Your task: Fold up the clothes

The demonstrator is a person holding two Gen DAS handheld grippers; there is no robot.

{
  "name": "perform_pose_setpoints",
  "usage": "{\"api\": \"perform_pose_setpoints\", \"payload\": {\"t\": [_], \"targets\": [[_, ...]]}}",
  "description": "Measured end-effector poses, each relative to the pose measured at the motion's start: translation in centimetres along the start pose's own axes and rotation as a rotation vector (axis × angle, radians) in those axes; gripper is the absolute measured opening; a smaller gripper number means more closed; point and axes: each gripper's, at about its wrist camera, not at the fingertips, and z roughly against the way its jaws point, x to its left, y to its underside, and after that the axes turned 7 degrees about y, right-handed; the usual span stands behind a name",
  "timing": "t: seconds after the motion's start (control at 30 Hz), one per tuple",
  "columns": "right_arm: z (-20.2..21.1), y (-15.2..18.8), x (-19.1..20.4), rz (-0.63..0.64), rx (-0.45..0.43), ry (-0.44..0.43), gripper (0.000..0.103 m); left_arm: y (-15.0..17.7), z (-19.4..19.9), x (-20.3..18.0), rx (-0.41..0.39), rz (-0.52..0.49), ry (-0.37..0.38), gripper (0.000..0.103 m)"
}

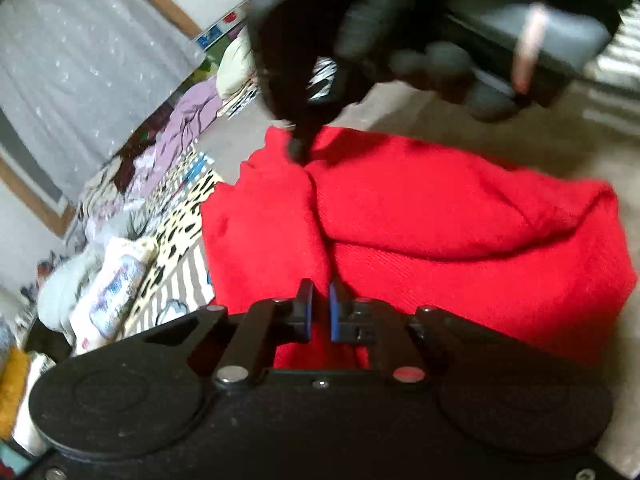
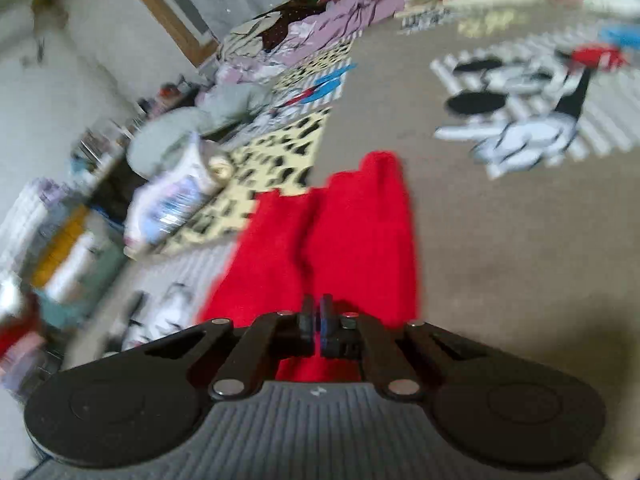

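Two grippers, left gripper (image 1: 320, 312) and right gripper (image 2: 317, 320), fingers each clamped on one red garment (image 1: 420, 216) upon the floor (image 2: 500, 232).

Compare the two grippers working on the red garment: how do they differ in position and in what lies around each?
The left gripper holds the near edge of the red garment; the right gripper pinches its far edge, seen from the left wrist. In its own view, the right gripper faces a narrow red strip beside bare carpet, whereas the left faces a broad folded mass. Both are closed on red fabric.
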Motion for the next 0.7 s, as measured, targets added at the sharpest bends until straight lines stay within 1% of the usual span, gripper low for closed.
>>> {"api": "perform_pose_setpoints", "payload": {"t": [0.03,0.07,0.1,0.13,0.2,0.23,0.27,0.3,0.33,0.37,0.4,0.43,0.47,0.5,0.53,0.57,0.6,0.63,0.7], "targets": [[0.9,0.0,-0.1,-0.012,-0.028,-0.016,0.009,0.0,0.4,0.4,-0.015,0.022,0.013,0.011],[1.8,0.1,-0.1,-0.013,-0.053,-0.027,0.012,0.0,0.8,0.7,-0.031,0.043,0.026,0.023],[2.5,0.3,0.2,0.01,-0.071,-0.03,0.012,0.0,1.2,1.1,-0.046,0.065,0.039,0.034],[3.2,0.6,0.9,0.051,-0.086,-0.045,0.012,0.0,1.6,1.4,-0.061,0.086,0.052,0.053],[3.8,1.5,2.8,0.158,-0.079,-0.125,0.012,0.0,2.4,2.1,-0.092,0.129,0.078,0.054],[3.6,2.2,3.8,0.218,-0.054,-0.158,0.011,0.1,2.7,2.4,-0.103,0.153,0.092,0.054],[2.8,3.0,4.8,0.282,-0.004,-0.133,0.009,0.1,2.8,2.5,-0.103,0.172,0.104,0.054],[1.7,3.8,5.6,0.346,0.054,-0.084,0.009,0.3,2.7,2.5,-0.09,0.186,0.121,0.054],[0.4,4.6,5.8,0.4,0.109,-0.014,0.004,0.6,2.4,2.6,-0.069,0.196,0.141,0.054],[0.3,4.8,5.8,0.416,0.108,0.008,0.004,1.0,2.1,2.6,-0.051,0.208,0.162,0.053],[0.8,4.8,5.8,0.417,0.082,0.003,0.004,1.3,2.1,2.8,-0.051,0.227,0.174,0.053],[1.7,4.9,6.1,0.434,0.037,0.001,0.008,1.5,2.5,3.0,-0.06,0.243,0.18,0.053],[2.6,5.0,6.5,0.447,-0.006,-0.013,0.015,1.7,3.1,3.1,-0.068,0.254,0.184,0.053],[3.4,5.1,6.8,0.454,-0.043,-0.034,0.014,1.9,3.7,3.3,-0.079,0.266,0.189,0.053],[3.2,5.1,7.0,0.457,-0.029,-0.016,0.022,2.2,4.3,3.3,-0.091,0.277,0.194,0.053],[2.3,5.2,6.9,0.461,0.027,0.017,0.032,2.6,4.7,3.3,-0.093,0.289,0.208,0.053],[1.2,5.3,6.8,0.465,0.09,0.049,0.033,3.2,4.6,3.4,-0.084,0.299,0.23,0.053],[1.4,5.3,6.6,0.455,0.083,0.05,0.033,3.6,4.9,3.5,-0.092,0.297,0.235,0.053],[3.6,5.1,6.6,0.412,0.002,0.024,0.033,4.2,6.0,3.4,-0.133,0.282,0.222,0.053]]}}
